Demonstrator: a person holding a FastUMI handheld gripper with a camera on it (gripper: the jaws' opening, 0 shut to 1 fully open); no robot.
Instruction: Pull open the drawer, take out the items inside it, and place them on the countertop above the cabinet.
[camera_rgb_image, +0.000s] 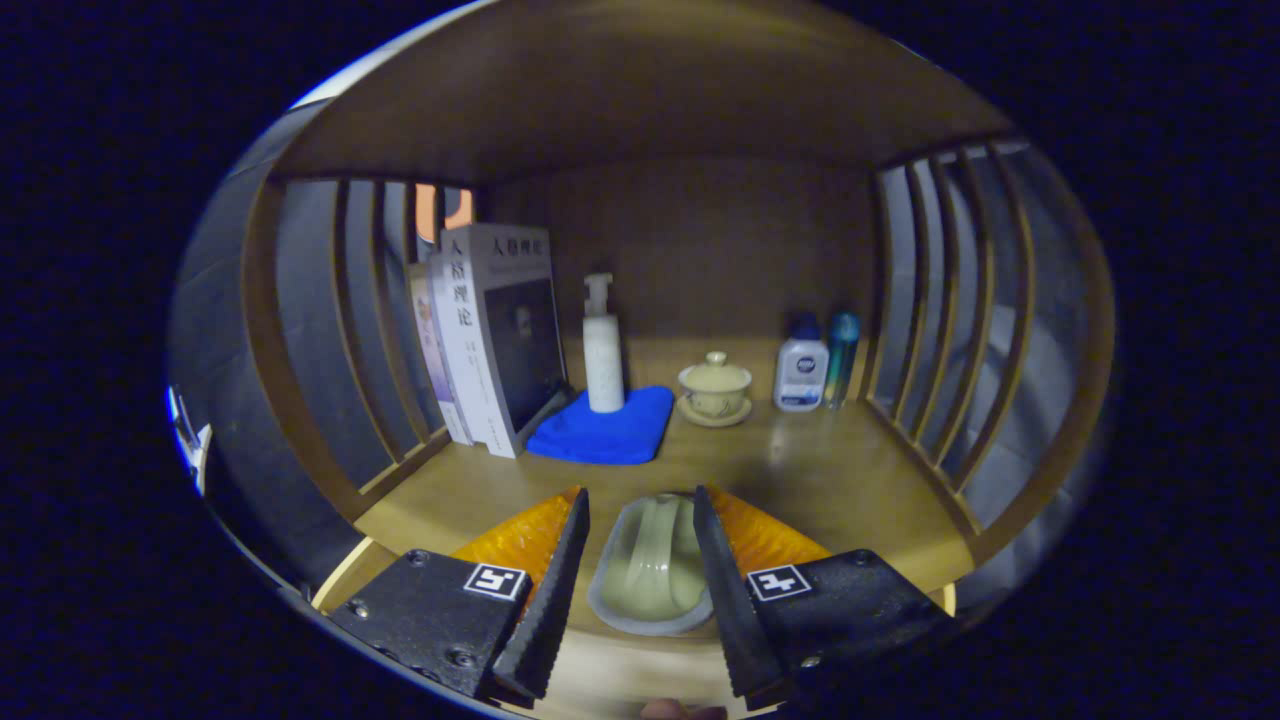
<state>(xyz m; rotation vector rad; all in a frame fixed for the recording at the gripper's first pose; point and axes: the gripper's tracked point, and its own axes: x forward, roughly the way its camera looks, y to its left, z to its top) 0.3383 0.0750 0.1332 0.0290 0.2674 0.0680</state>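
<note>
On the wooden tabletop, inside a cabinet nook with slatted side walls and a solid wooden back panel, the gripper hovers low over the front edge with a small pale green dish lying between its jaws. The dish is oblong, with a grey rim and a raised ridge along its inside. The jaws stand on either side of it and appear to be right at its rim, but whether both actually press on it cannot be told. Beyond the jaws, toward the back, a blue folded cloth lies flat with a white pump bottle standing upright on its rear part. Just beside the cloth on one side, several books stand upright, leaning against the slats. On the other side of the cloth, a cream lidded teacup sits on its saucer. Farther along the back, near the opposite slats, a small white bottle with a blue cap stands touching or just beside a slim teal bottle.
</note>
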